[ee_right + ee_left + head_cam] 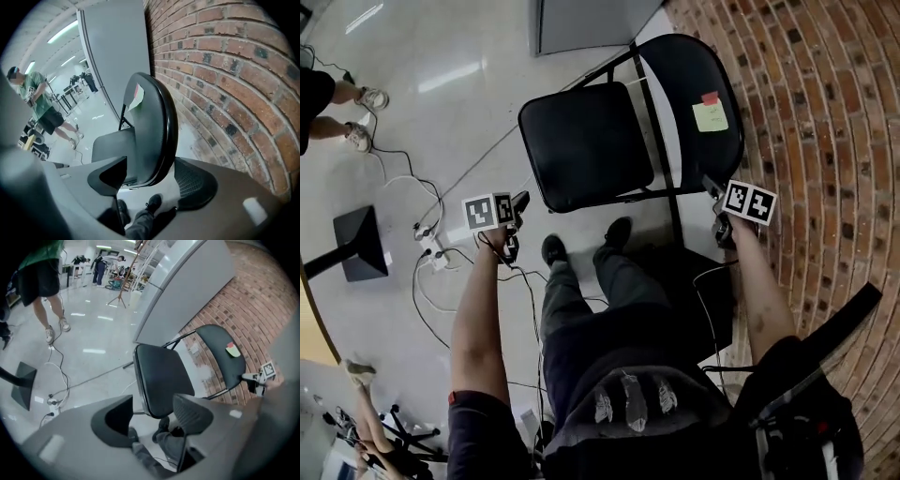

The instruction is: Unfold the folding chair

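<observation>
Care is what this step needs now, I think. The black folding chair with padded seat and metal tube frame stands on the pale glossy floor at 12 o'clock from my feet. The red brick wall is beside it at 3 o'clock. Its seat lies flat and its rounded backrest is upright, so I judge the chair is already opened, or nearly.

My left gripper hangs at 7 o'clock of the seat, apart from it. Its jaws stand apart and nothing is between them. My right gripper is at 5 o'clock of the backrest, very near its edge. Its jaws are spread wide; the edge shows between them, but the pads do not press on it, so it is released too.

To do the step well, I would check that the seat is fully down and the legs are spread, and keep the jaws clear of the hinges. The white power strip with cables at 9 o'clock is a tripping risk.

I see no container here. Only a yellow-green paper note is stuck on the backrest.
</observation>
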Demonstrator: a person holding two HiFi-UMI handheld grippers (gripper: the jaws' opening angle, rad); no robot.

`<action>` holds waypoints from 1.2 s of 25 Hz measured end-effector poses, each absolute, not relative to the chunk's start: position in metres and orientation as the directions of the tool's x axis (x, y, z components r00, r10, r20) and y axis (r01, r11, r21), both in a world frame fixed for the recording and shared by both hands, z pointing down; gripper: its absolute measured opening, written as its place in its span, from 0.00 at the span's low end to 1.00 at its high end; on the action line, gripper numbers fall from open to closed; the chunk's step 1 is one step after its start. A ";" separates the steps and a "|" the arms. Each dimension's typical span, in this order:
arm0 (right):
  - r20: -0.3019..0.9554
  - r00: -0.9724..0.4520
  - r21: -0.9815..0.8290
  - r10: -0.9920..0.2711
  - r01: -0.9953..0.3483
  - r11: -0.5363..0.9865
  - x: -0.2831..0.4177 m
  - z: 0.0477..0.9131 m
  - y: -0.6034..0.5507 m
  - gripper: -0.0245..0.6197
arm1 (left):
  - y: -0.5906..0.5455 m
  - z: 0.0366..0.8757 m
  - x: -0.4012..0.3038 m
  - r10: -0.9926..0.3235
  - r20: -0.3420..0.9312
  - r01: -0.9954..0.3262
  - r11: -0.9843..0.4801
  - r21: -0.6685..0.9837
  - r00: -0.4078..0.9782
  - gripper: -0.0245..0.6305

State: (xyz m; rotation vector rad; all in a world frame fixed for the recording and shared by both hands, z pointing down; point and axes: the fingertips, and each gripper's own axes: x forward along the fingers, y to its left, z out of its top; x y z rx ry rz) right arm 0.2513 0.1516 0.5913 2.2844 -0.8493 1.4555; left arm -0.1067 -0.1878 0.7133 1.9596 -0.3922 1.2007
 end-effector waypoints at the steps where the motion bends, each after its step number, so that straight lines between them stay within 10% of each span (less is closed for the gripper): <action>1: 0.892 0.312 -0.075 -0.326 -0.610 -0.789 0.250 0.590 0.148 0.55 | -0.197 0.701 -0.112 0.111 0.858 -0.616 -0.651 0.444 0.501 0.45; 8: 0.845 0.453 0.008 -0.284 -0.543 -0.840 0.264 0.549 0.184 0.56 | -0.233 0.609 -0.094 -0.019 0.795 -0.536 -0.748 0.391 0.606 0.35; 11: 0.817 0.504 0.063 -0.282 -0.564 -0.824 0.254 0.528 0.178 0.55 | -0.264 0.580 -0.115 -0.119 0.832 -0.541 -0.807 0.237 0.542 0.04; 21: 0.662 0.461 -0.091 -0.591 -0.733 -0.674 0.212 0.442 0.066 0.04 | -0.265 0.453 -0.077 -0.081 0.741 -0.238 -0.965 0.108 0.667 0.04; 30: 0.532 0.260 -0.215 -0.806 -0.879 -0.426 0.158 0.373 -0.002 0.04 | -0.242 0.363 -0.002 -0.103 0.565 -0.211 -0.969 0.130 0.819 0.04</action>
